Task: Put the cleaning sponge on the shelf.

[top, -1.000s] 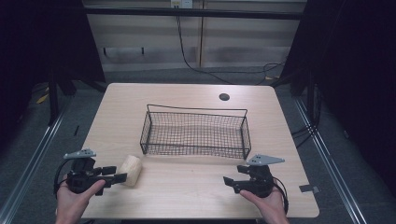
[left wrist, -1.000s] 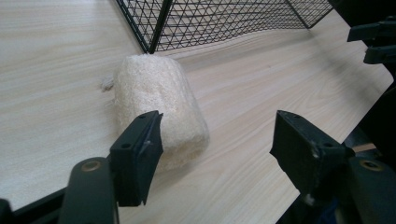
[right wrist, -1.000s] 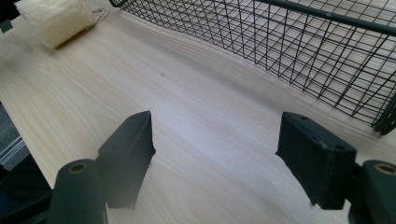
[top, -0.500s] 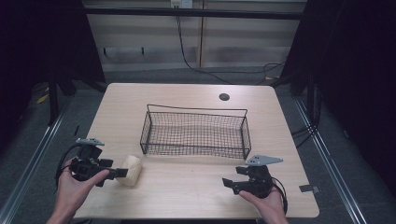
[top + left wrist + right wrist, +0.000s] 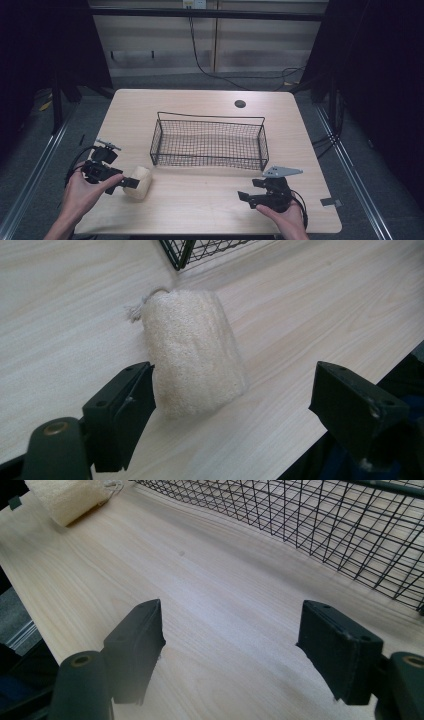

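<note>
A pale loofah sponge (image 5: 139,182) (image 5: 192,350) with a short string loop lies on the wooden table near the front left, just short of the black wire basket (image 5: 210,150). My left gripper (image 5: 126,181) (image 5: 234,375) points at the sponge's near end. Its jaws have just been opening and now stand wide, one on each side of the sponge, not pressing on it. My right gripper (image 5: 246,196) (image 5: 232,615) rests at the front right, open over bare wood, with the basket (image 5: 325,525) ahead of it and the sponge (image 5: 67,497) far off.
The basket's corner (image 5: 190,250) sits just beyond the sponge. A round cable hole (image 5: 240,104) lies in the table behind the basket. A bit of tape (image 5: 330,202) marks the front right edge. Dark curtains hang on both sides.
The left jaws have opened off the sponge, which stays where it lay. The left hand has shifted a little away from the table's front edge. The right hand has kept still.
</note>
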`<state>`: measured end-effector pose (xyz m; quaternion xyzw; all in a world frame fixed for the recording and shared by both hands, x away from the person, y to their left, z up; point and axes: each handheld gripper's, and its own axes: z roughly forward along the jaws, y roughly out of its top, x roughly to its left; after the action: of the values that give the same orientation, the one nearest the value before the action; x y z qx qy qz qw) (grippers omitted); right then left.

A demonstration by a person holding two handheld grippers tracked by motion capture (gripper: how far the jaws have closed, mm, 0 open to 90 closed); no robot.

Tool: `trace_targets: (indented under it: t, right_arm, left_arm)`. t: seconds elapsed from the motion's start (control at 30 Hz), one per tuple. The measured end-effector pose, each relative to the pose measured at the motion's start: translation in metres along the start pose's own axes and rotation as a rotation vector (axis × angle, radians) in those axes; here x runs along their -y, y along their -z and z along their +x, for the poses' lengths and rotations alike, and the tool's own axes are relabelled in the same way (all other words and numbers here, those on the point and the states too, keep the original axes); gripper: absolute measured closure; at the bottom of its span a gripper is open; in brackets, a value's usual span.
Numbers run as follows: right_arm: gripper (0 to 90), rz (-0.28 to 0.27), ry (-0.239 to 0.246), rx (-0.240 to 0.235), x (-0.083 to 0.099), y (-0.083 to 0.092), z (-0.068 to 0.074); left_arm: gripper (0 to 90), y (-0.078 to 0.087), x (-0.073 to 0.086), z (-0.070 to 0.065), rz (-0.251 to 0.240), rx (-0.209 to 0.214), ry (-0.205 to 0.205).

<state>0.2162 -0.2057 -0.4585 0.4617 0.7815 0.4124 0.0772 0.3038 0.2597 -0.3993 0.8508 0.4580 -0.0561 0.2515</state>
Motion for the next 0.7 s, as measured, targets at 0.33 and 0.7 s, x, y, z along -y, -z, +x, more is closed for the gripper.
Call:
trace_targets:
  t: [0.33,0.7]
  right_arm:
    - [25.7,0.000,0.002,-0.006,0.000,-0.001,0.000]
    - [25.5,0.006,0.004,-0.010,0.000,-0.001,0.000]
  left_arm:
    - [18.1,-0.011,-0.014,0.011,0.082,0.015,0.041]
    - [17.7,-0.025,-0.022,0.017,0.144,-0.001,0.070]
